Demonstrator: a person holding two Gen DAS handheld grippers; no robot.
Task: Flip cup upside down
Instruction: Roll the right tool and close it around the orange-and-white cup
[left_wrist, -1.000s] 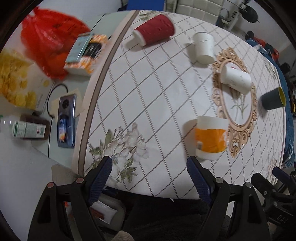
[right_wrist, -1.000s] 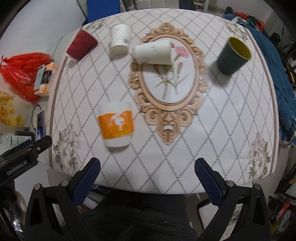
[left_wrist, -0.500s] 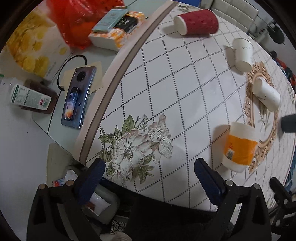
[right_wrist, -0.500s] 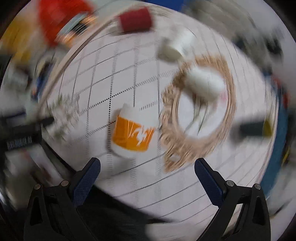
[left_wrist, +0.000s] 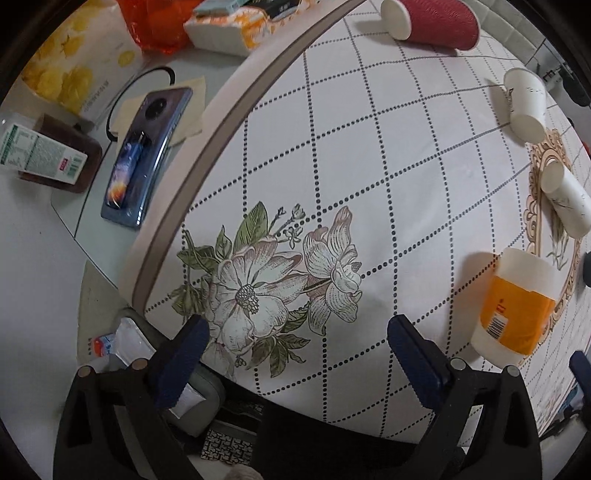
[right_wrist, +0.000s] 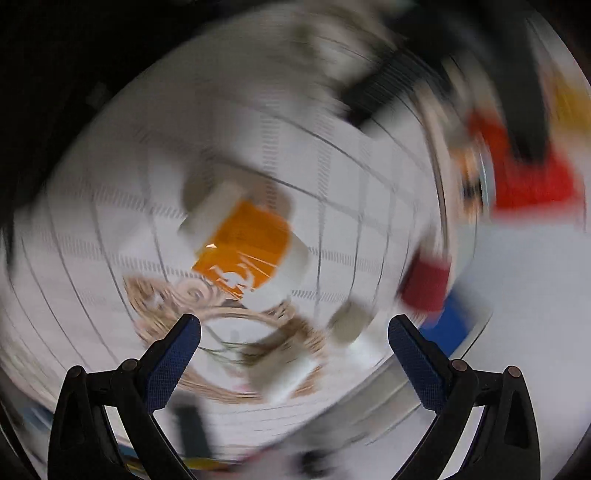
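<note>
— Where do we find the orange-and-white cup (left_wrist: 515, 303)?

— We see it on the counter (left_wrist: 369, 155), on the patterned cloth just beside the ornate gold frame print, with its wider end towards the nearer edge. In our left wrist view it sits off to the right of the left tool (left_wrist: 295, 334), well outside the fingers. In the right wrist view the orange-and-white cup (right_wrist: 243, 248) is badly smeared by blur, ahead of the right tool (right_wrist: 294, 334) and untouched.

— And our tools?

— Both stand spread wide with nothing between the blue pads.

— What else do we make out?

— A red ribbed cup (left_wrist: 432, 18) lies on its side at the far edge. One white paper cup (left_wrist: 526, 105) stands near the frame print; another white cup (left_wrist: 567, 197) lies on its side on that print. Off the cloth, a blue phone (left_wrist: 146, 155) rests beside a brown bottle (left_wrist: 44, 155).
</note>
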